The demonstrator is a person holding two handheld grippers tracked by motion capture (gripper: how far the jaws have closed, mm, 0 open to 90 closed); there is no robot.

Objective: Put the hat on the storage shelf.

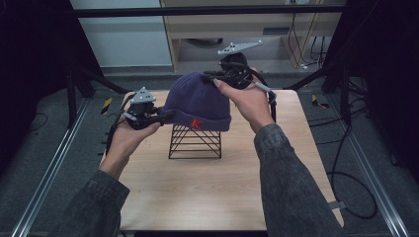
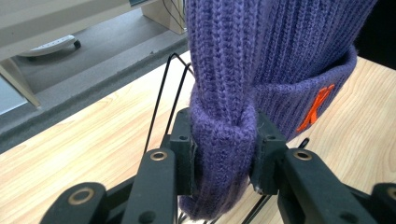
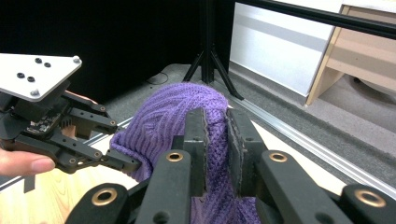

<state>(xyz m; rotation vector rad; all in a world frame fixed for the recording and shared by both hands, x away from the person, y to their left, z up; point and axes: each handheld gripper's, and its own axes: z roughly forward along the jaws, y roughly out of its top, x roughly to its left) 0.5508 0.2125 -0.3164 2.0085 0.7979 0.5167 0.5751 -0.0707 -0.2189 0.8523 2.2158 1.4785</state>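
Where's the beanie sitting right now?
In the high view the purple beanie sits atop the black wire stand at table centre, pinched between the left gripper and right gripper.

— What sits on my table (image 1: 207, 197)?
— One black wire stand (image 1: 194, 141), upright near the middle of the pale wood top.
— And past the far edge?
— Grey floor, a light wooden cabinet (image 1: 247, 29), loose black cables (image 1: 301, 44), and yellow-black tape marks (image 1: 106, 105).

beanie (image 1: 198, 100): ribbed purple knit, soft and fuzzy in my grip;
stand (image 1: 194, 142): thin black wire;
table (image 1: 207, 187): pale wood, smooth, matt;
my jaws: matt black plastic
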